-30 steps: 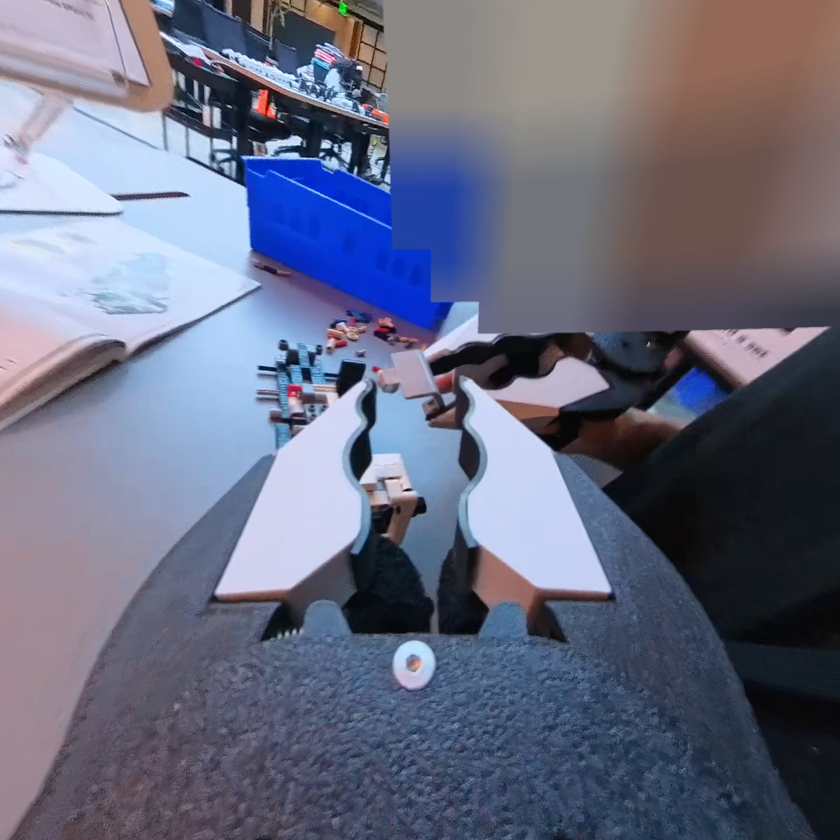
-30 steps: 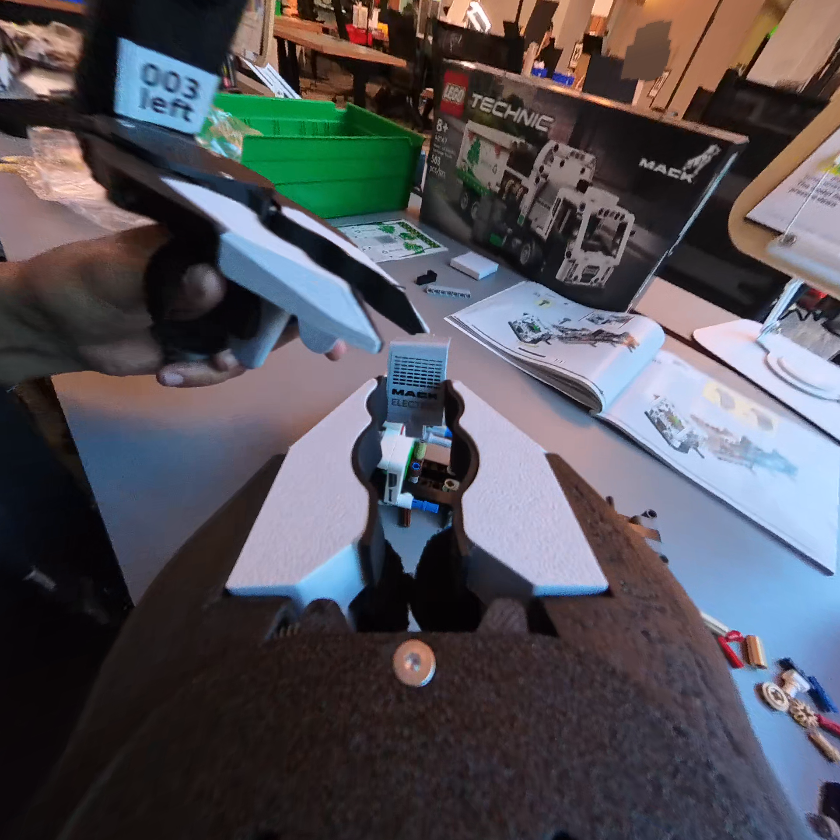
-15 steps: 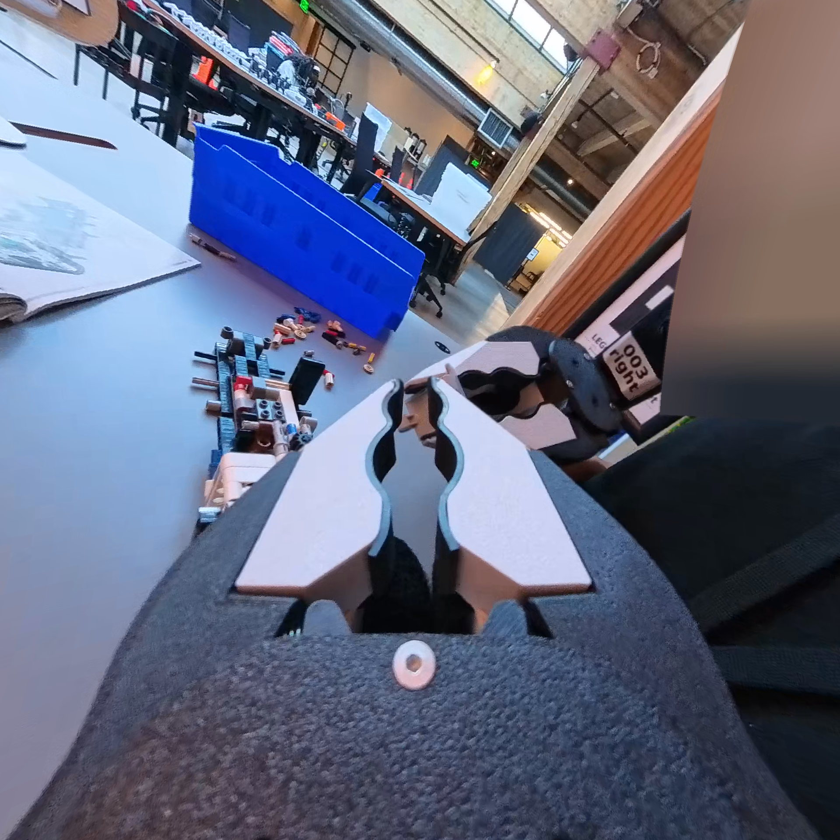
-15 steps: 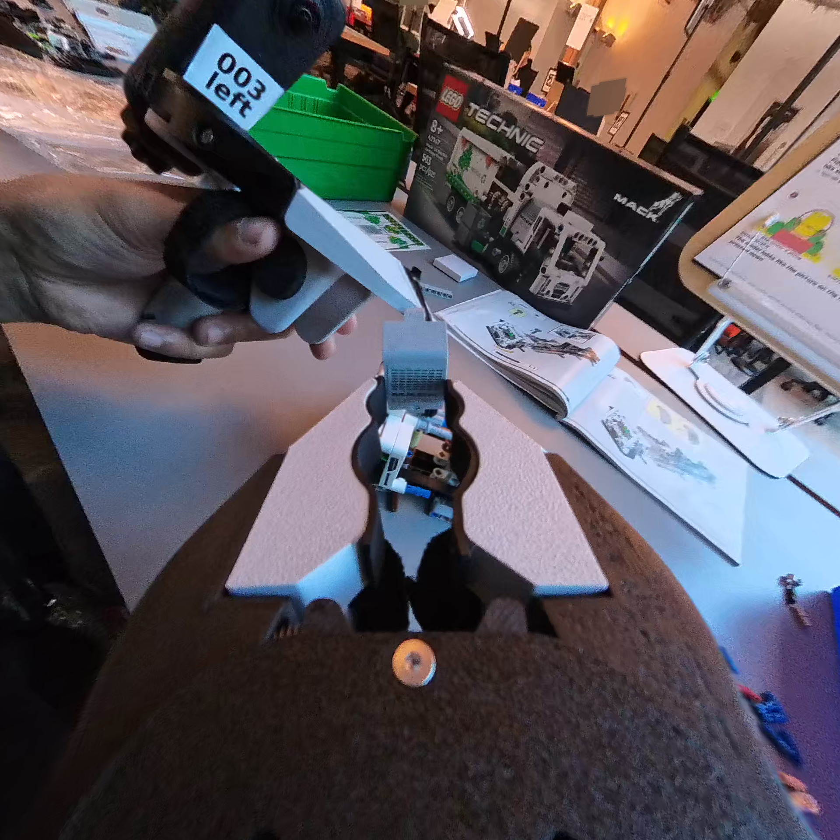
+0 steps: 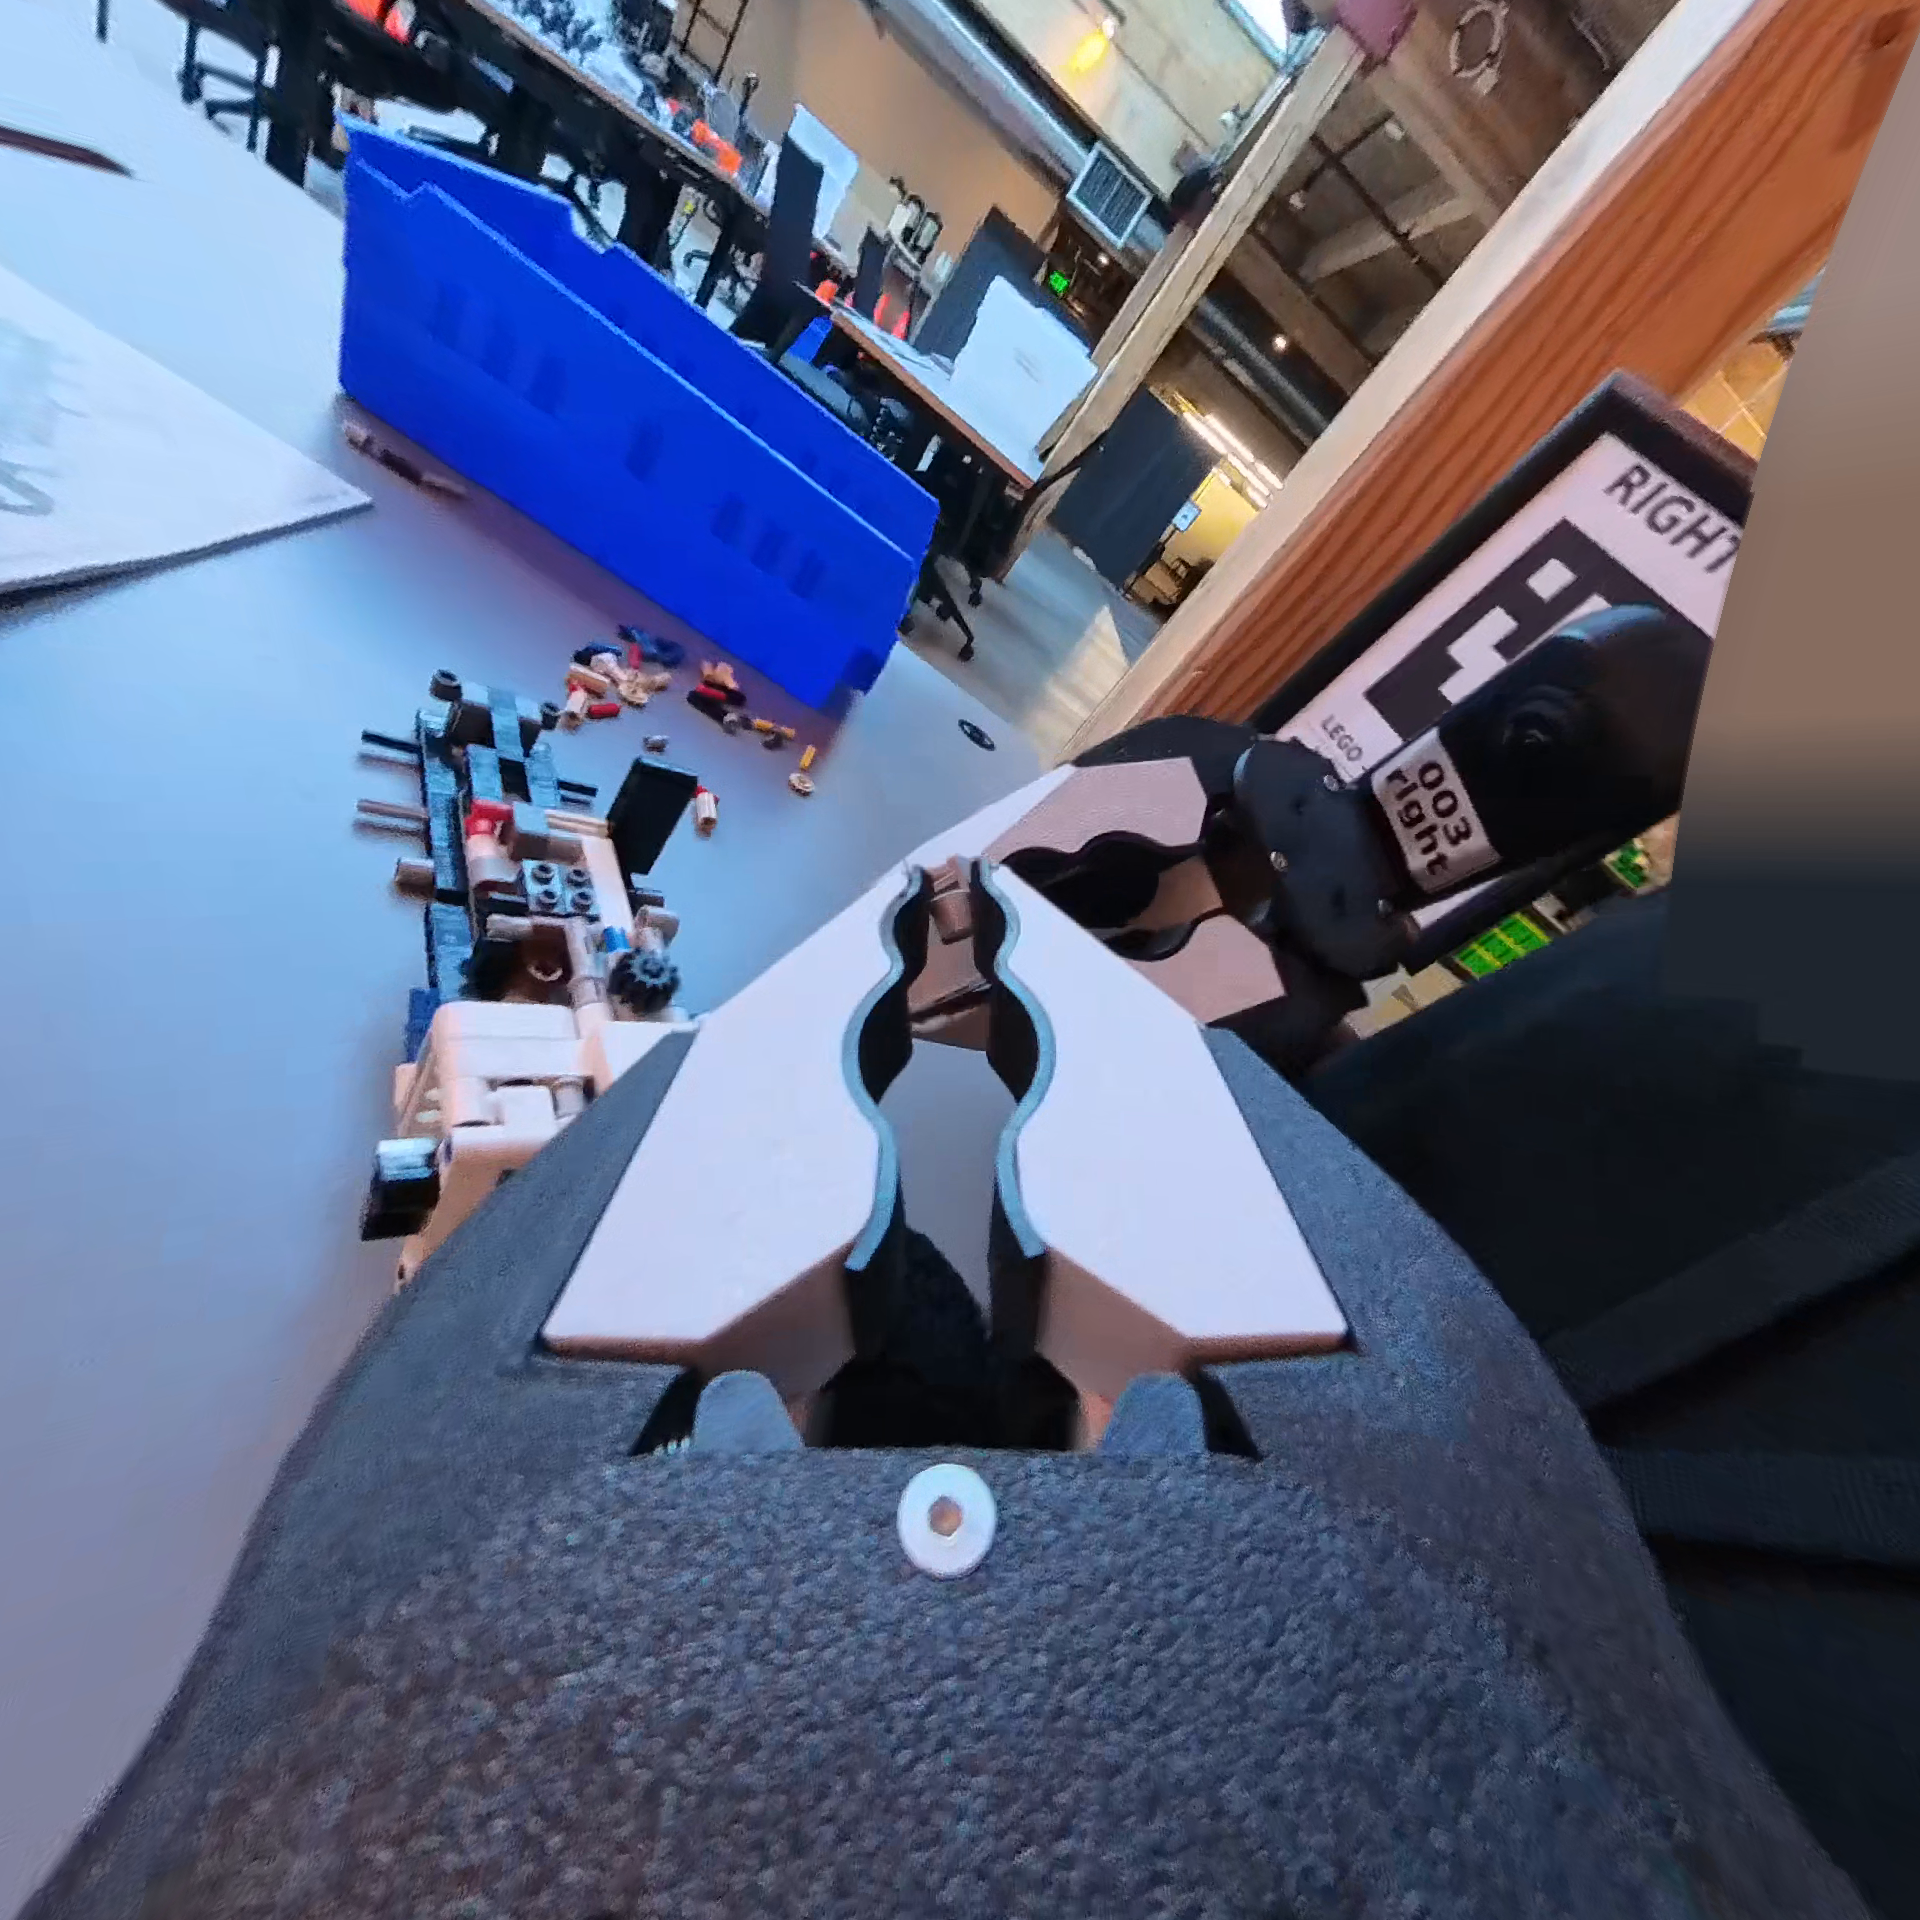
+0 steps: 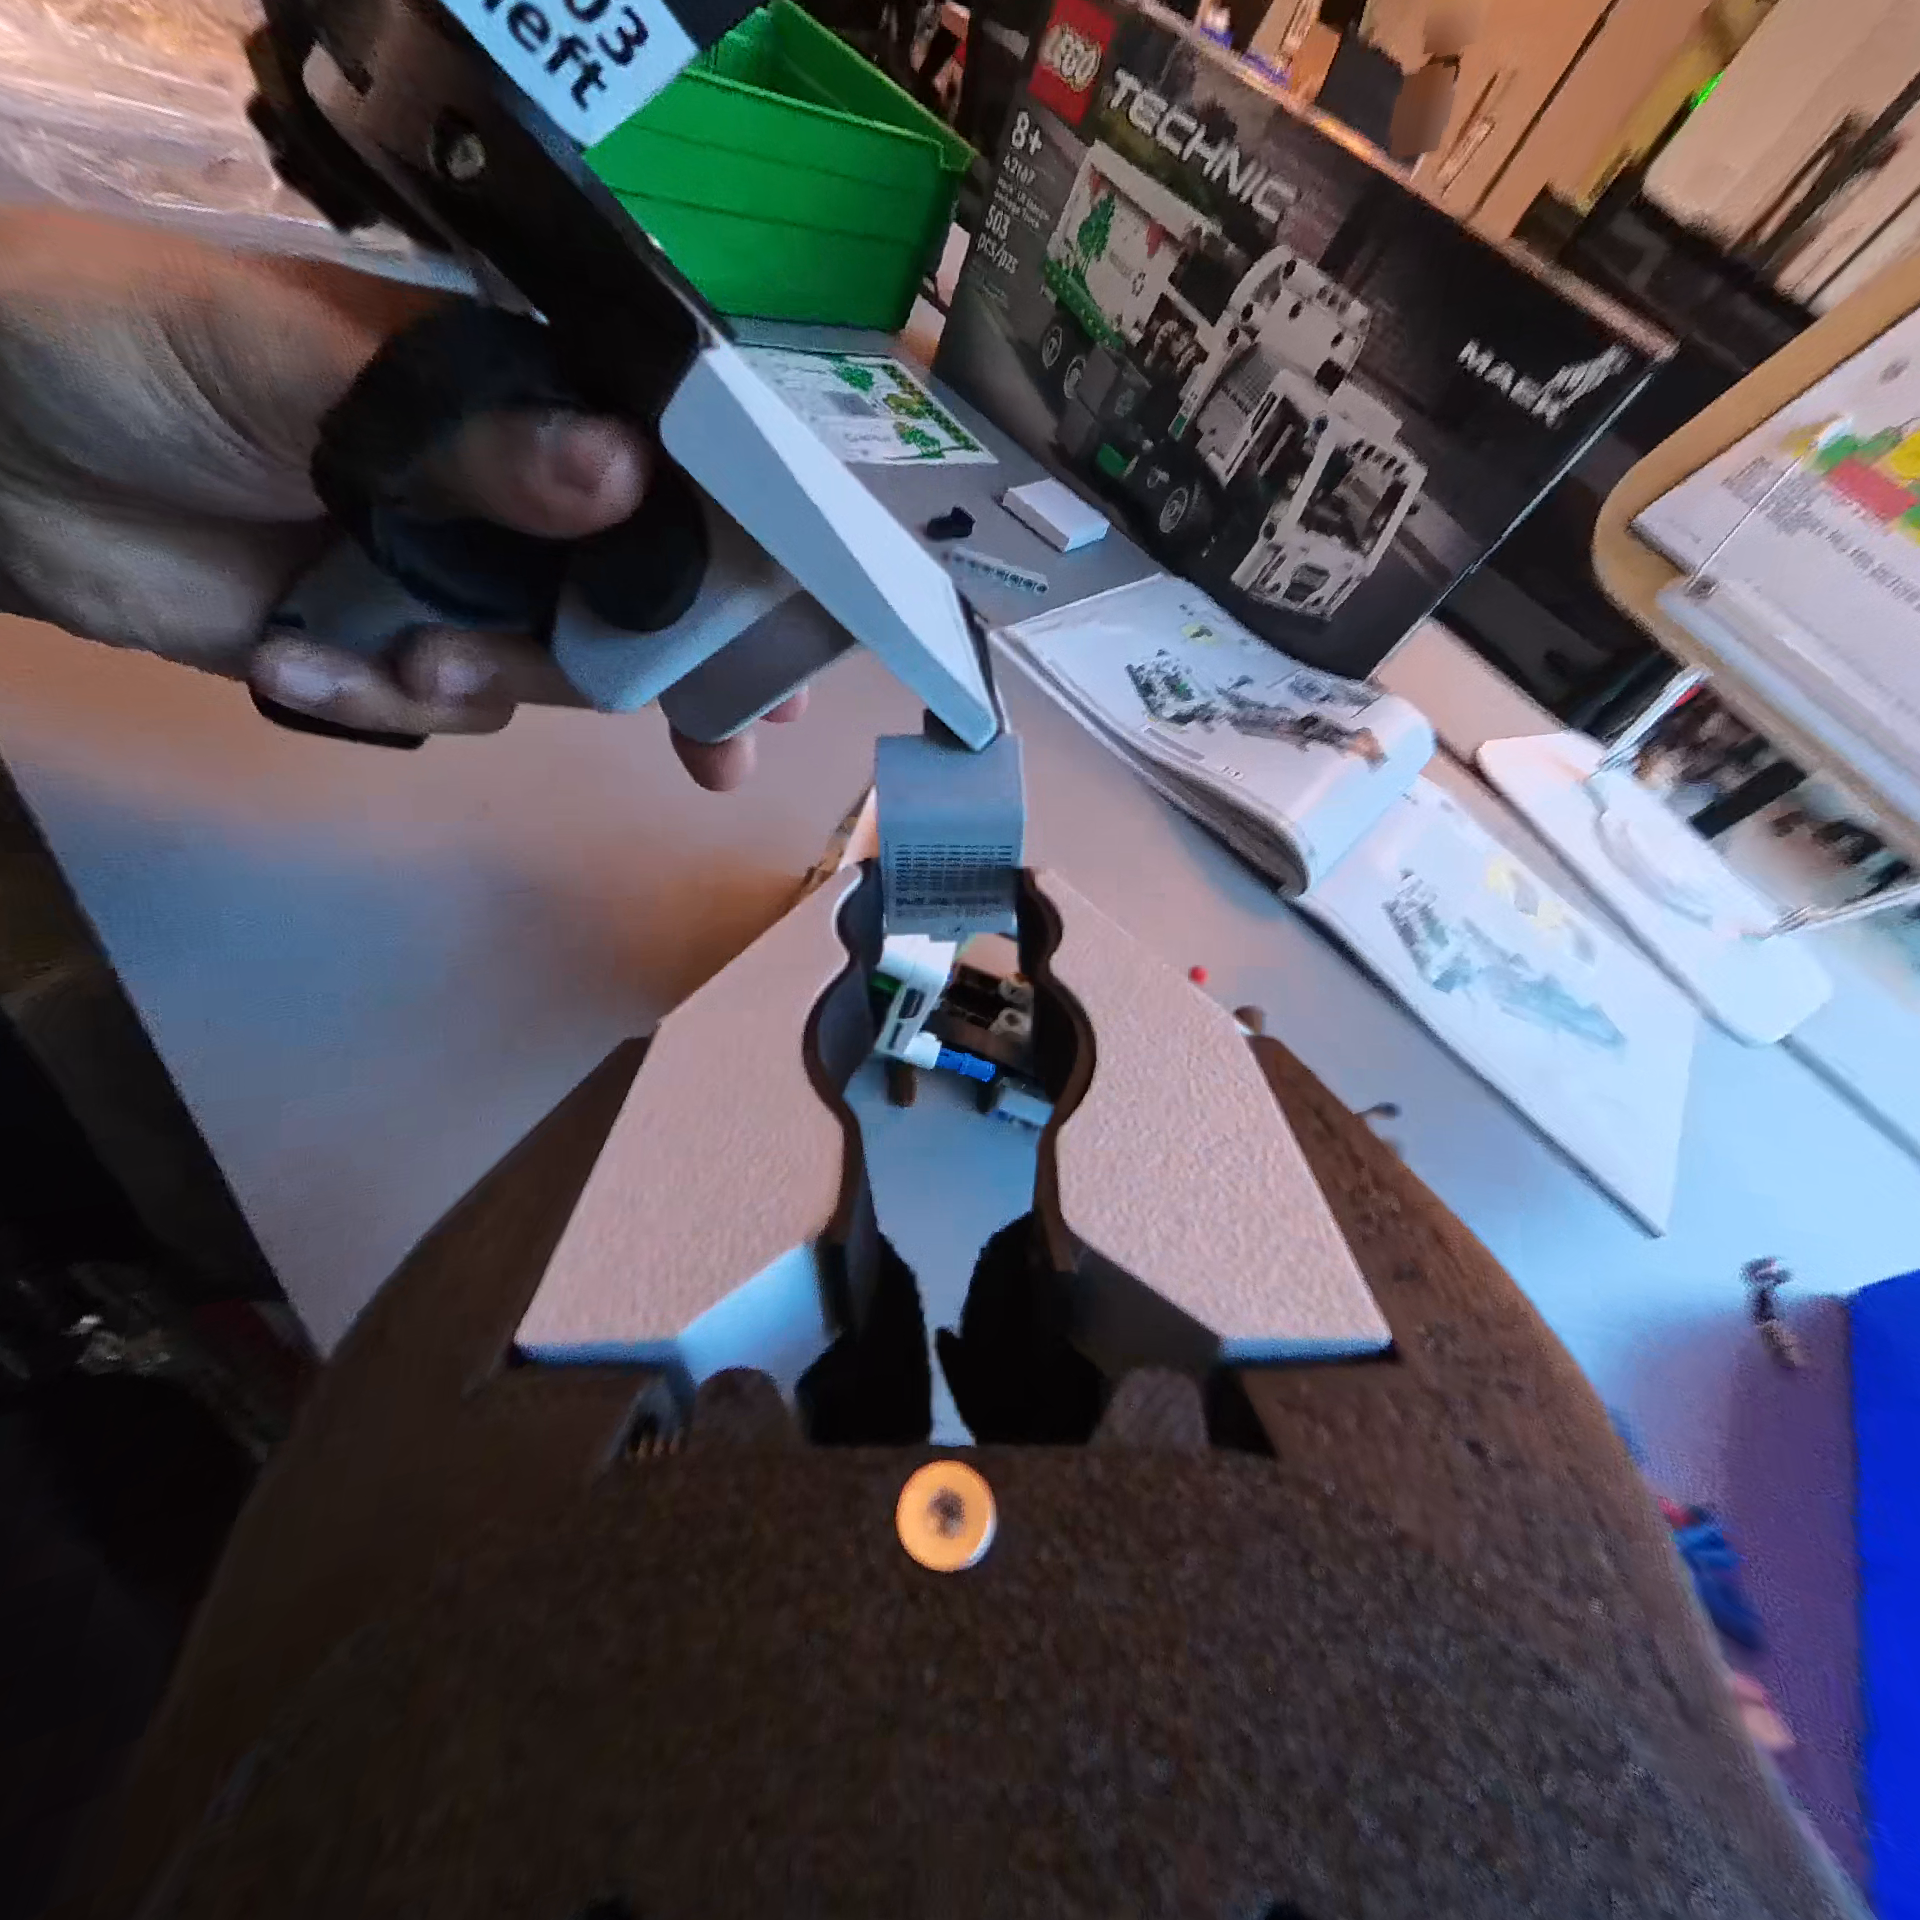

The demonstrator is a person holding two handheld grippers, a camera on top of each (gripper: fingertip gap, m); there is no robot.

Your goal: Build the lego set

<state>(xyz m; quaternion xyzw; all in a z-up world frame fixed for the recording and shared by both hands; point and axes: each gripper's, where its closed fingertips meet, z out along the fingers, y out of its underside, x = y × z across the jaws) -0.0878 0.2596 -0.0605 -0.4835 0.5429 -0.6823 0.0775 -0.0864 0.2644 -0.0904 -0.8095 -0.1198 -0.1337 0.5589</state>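
Your half-built truck frame (image 5: 520, 914) lies on the grey table (image 5: 187, 935), beside the blue bin (image 5: 623, 447); loose pins (image 5: 665, 696) lie between them. Your right gripper (image 6: 951, 894) is clenched on a small grey grille block (image 6: 945, 821), held above the table. Your left gripper (image 5: 948, 899) pinches the top edge of the same block, jaws nearly closed. The block is light, stiff and smooth, so I think it can slip; hold its flat sides. The pieces behind the block are hard to make out.
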